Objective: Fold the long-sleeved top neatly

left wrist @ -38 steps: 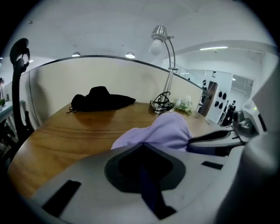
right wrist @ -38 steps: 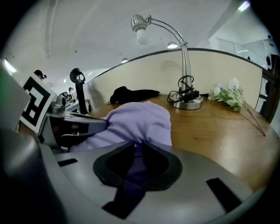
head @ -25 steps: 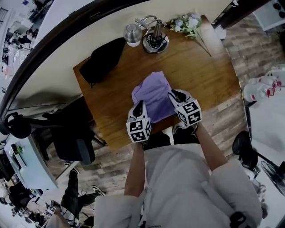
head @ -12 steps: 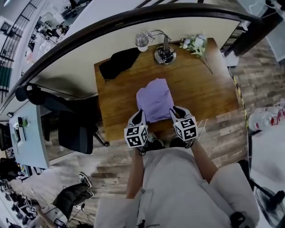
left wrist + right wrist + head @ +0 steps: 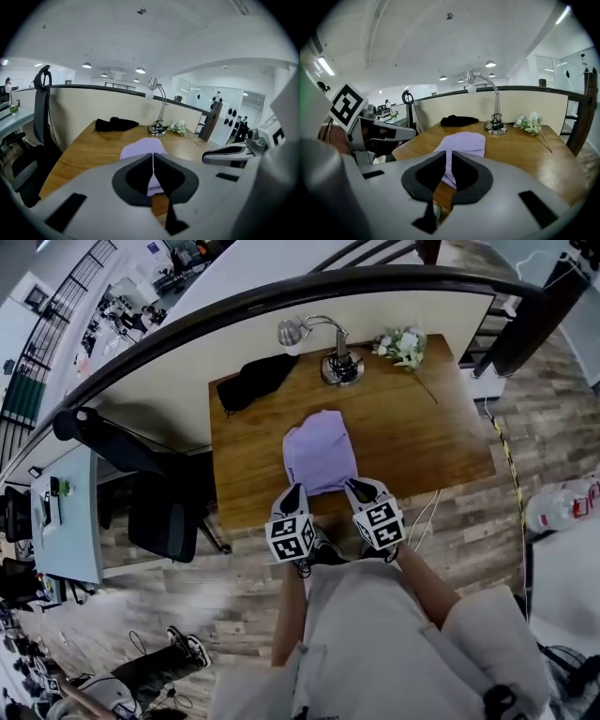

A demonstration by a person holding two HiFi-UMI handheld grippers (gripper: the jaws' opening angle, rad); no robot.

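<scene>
Hovering just off the near edge of the table (image 5: pixel 239 486), the left gripper (image 5: pixel 292 493) has its jaws pressed together on nothing. The right gripper (image 5: pixel 361 487), level with it, shows a slim gap that has just been narrowing, also with nothing in it. The long-sleeved top (image 5: pixel 320 451) lies folded straight ahead, between the lines of the two tools, its long axis running away from them. Neither touches it, and both look equally near. Any tidying would likely mean reaching forward. Beyond stand a lamp (image 5: pixel 337 362), a black cloth (image 5: pixel 255 379) and flowers (image 5: pixel 403 345).
</scene>
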